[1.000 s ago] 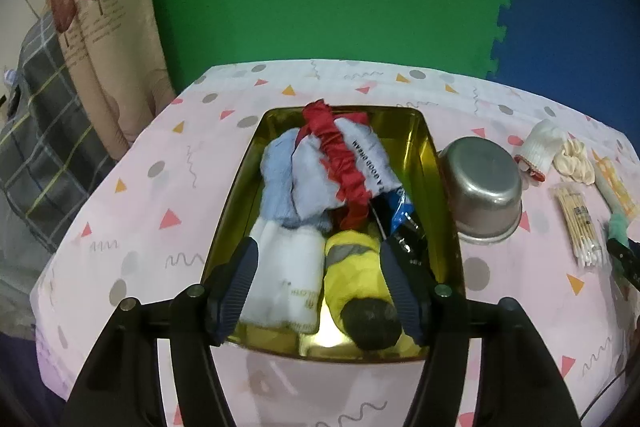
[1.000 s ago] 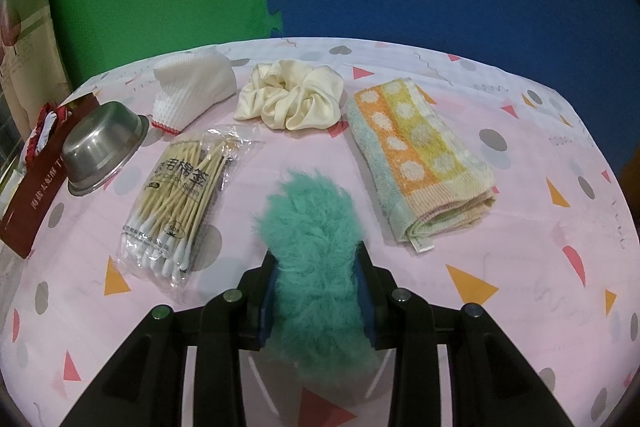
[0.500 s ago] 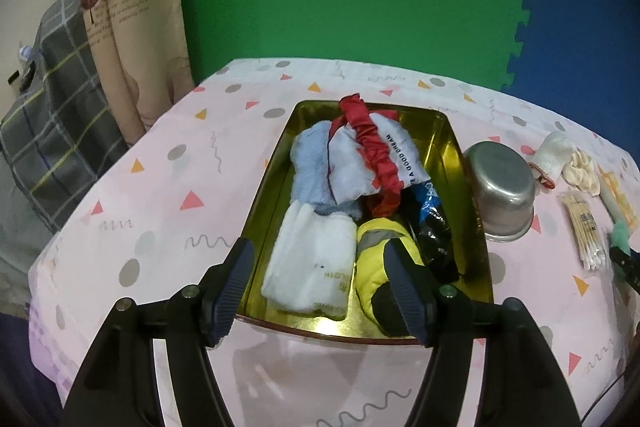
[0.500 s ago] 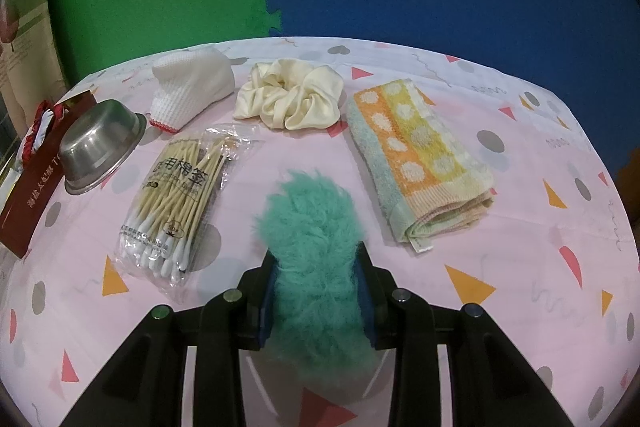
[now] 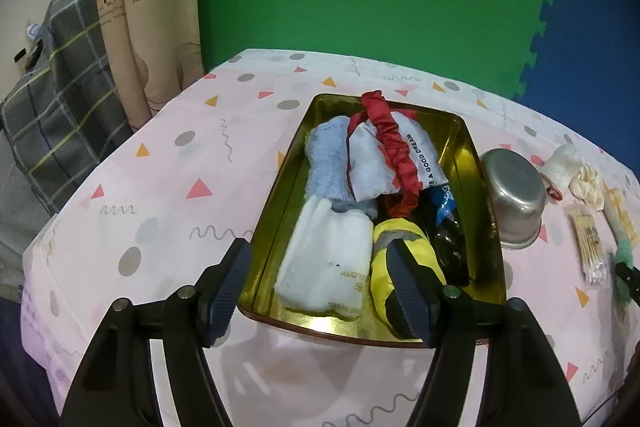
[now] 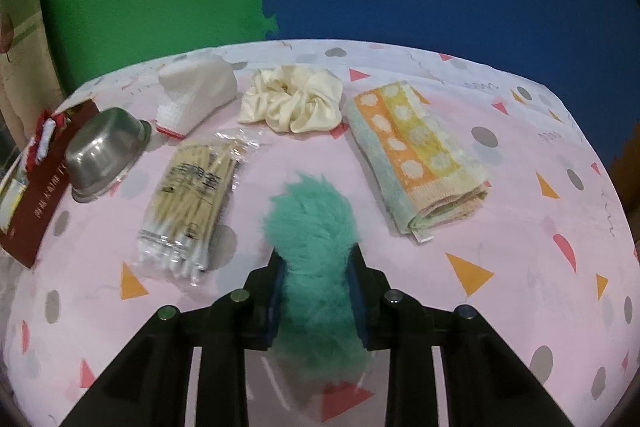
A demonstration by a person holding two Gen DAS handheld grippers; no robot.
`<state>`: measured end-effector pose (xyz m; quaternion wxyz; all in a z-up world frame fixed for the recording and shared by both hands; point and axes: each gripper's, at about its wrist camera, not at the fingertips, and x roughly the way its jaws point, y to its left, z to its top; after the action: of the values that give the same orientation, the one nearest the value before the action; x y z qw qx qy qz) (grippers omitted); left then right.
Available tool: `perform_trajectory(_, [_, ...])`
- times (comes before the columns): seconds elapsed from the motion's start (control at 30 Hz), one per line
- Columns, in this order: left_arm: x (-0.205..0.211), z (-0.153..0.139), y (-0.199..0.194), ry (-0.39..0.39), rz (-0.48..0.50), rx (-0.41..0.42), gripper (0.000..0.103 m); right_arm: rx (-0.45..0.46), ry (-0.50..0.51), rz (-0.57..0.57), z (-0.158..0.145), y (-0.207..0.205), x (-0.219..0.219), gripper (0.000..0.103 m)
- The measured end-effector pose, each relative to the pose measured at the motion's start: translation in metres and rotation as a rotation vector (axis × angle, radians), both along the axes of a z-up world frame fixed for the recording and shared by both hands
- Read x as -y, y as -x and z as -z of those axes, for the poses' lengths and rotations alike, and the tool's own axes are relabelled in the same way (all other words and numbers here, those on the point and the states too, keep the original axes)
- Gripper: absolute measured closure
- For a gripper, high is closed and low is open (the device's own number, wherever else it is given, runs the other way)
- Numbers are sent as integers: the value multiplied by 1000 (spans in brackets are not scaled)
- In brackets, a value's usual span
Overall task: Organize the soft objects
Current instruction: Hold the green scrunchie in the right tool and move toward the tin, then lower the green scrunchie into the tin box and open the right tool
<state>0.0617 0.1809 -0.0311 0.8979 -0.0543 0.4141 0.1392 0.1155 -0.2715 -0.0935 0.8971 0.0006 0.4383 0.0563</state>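
Each camera rides its gripper, tilted down along the fingers, close over the table [image 5: 168, 187]. Both views share the steel bowl [image 5: 514, 195] [image 6: 102, 151] and cotton swabs [image 5: 588, 247] [image 6: 192, 195].

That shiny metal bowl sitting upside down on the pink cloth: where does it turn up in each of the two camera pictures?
Left wrist view: metal bowl at right of centre, just right of the gold tray.
Right wrist view: metal bowl far left, beside the tray's dark red side.
Shared landmark: the cotton swab pack.
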Motion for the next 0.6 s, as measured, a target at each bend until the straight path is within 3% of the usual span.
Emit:
perform_trajectory(0.1, [-1, 0, 0, 10, -4, 0, 34, 15, -9, -9, -10, 5, -5, 81])
perform_trajectory(0.6, [-12, -3, 4, 22, -45, 7, 32, 71, -40, -99, -45, 22, -49, 84])
